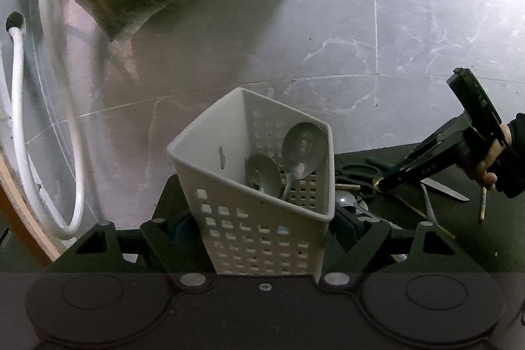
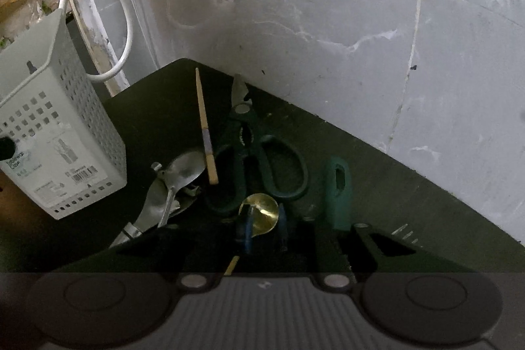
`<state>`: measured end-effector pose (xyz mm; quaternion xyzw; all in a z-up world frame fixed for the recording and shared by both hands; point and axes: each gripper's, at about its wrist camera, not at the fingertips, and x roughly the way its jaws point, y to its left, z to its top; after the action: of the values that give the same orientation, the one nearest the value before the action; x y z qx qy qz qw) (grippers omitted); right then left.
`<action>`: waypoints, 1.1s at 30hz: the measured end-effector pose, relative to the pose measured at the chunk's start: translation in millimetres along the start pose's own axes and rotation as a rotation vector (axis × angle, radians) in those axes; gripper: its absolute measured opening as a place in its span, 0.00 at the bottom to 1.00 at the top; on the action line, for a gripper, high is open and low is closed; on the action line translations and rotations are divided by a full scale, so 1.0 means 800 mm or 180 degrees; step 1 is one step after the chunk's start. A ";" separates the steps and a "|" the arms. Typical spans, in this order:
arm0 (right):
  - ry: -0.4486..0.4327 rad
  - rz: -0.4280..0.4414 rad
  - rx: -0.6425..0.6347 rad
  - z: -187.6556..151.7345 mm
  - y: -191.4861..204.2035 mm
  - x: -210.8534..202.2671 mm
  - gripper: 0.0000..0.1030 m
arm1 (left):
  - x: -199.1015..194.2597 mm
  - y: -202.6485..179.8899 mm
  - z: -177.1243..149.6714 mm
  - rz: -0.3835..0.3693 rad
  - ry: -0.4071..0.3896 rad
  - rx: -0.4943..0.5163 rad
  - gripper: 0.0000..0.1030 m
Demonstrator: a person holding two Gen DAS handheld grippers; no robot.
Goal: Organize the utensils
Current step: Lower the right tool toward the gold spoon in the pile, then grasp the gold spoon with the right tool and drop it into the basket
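The left gripper (image 1: 262, 238) clamps a white perforated plastic caddy (image 1: 259, 186), tilted, with 2 silver metal spoons (image 1: 285, 159) inside. On the dark worktop (image 2: 377, 186), near its far corner, lie dark green-handled scissors (image 2: 259, 163), a pale wooden chopstick (image 2: 205, 127) and more silver spoons (image 2: 177, 182). The right gripper (image 2: 264, 228), nearly closed, pinches a gold round-bowled spoon (image 2: 259, 210) at its bowl.

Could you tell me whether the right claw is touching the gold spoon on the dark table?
Touching. In the right wrist view, the right claw has its blue-padded fingertips closed on either side of the gold spoon, gripping just below the bowl.
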<state>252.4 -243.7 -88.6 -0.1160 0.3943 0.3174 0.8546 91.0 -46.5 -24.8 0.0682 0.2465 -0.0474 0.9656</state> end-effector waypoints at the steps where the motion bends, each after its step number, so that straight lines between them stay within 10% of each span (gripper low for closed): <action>1: -0.0019 -0.0055 -0.0043 0.000 0.004 0.000 0.12 | 0.000 0.000 0.000 -0.0011 0.0002 0.0001 0.81; 12: -0.0572 -0.0509 0.0144 0.000 0.041 -0.032 0.00 | 0.004 0.007 -0.002 -0.0168 -0.0011 0.0062 0.80; 26: -0.2259 -0.1089 0.0171 0.072 0.156 -0.168 0.00 | 0.006 0.021 -0.007 -0.0394 -0.0078 0.0165 0.78; 33: -0.2826 -0.0709 -0.0220 0.115 0.230 -0.190 0.00 | 0.007 0.024 -0.011 -0.0449 -0.0058 0.0154 0.77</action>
<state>116.9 -129.0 96.0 -0.0389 -0.0358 0.2556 0.9653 94.4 -26.6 -33.2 0.0735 0.2407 -0.1219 0.9601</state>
